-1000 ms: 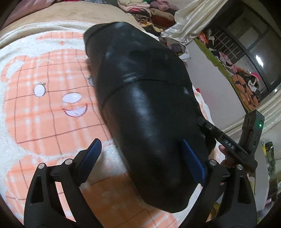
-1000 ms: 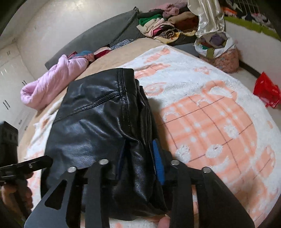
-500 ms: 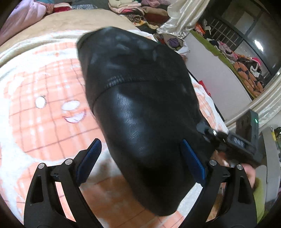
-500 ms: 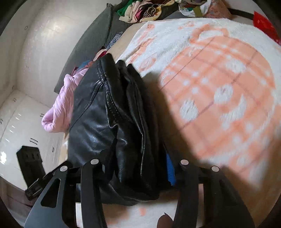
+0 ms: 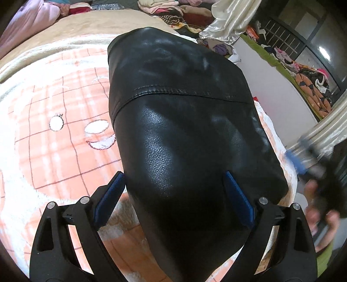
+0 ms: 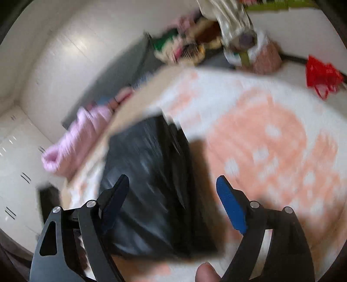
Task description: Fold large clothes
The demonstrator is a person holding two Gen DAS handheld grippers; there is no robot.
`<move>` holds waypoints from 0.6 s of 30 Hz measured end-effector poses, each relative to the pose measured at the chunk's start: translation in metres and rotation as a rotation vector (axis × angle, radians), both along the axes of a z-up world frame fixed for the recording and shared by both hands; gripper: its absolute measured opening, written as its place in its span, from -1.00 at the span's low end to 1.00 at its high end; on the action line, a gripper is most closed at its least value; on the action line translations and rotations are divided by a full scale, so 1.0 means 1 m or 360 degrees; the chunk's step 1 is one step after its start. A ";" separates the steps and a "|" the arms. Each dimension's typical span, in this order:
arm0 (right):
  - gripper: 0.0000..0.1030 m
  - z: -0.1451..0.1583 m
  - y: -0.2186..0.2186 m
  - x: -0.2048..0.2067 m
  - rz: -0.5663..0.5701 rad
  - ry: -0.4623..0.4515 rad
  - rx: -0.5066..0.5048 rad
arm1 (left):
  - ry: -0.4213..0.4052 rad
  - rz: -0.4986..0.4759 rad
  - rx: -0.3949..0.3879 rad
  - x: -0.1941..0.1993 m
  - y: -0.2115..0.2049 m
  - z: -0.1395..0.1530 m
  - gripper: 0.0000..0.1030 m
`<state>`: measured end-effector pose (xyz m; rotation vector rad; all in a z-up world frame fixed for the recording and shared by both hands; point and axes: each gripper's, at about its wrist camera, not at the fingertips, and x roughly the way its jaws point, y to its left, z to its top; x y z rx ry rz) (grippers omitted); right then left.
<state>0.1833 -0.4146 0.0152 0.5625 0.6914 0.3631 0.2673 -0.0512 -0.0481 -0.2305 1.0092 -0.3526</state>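
A folded black leather jacket (image 5: 184, 130) lies on an orange-and-white bear blanket (image 5: 54, 134) on the bed. My left gripper (image 5: 173, 191) is open, its blue-padded fingers wide on either side of the jacket's near end, close above it. In the blurred right wrist view the jacket (image 6: 149, 184) lies below my right gripper (image 6: 173, 195), which is open and empty and held above the jacket's edge. The right gripper shows blurred at the left wrist view's right edge (image 5: 308, 156).
A pink quilt (image 6: 71, 143) lies at the bed's far left. Piles of clothes (image 5: 173, 8) and a shiny curtain (image 5: 227, 19) stand beyond the bed. A red bag (image 6: 323, 73) sits on the floor at the right.
My right gripper has let go of the jacket's folded edge, opened wide and pulled up and back. The jacket has settled flat on the blanket. My left gripper stays open over it.
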 end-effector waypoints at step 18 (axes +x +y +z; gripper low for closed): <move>-0.75 -0.006 0.074 0.124 0.0264 0.0029 -0.0295 | -0.0071 0.0033 0.0063 -0.003 -0.012 0.012 0.66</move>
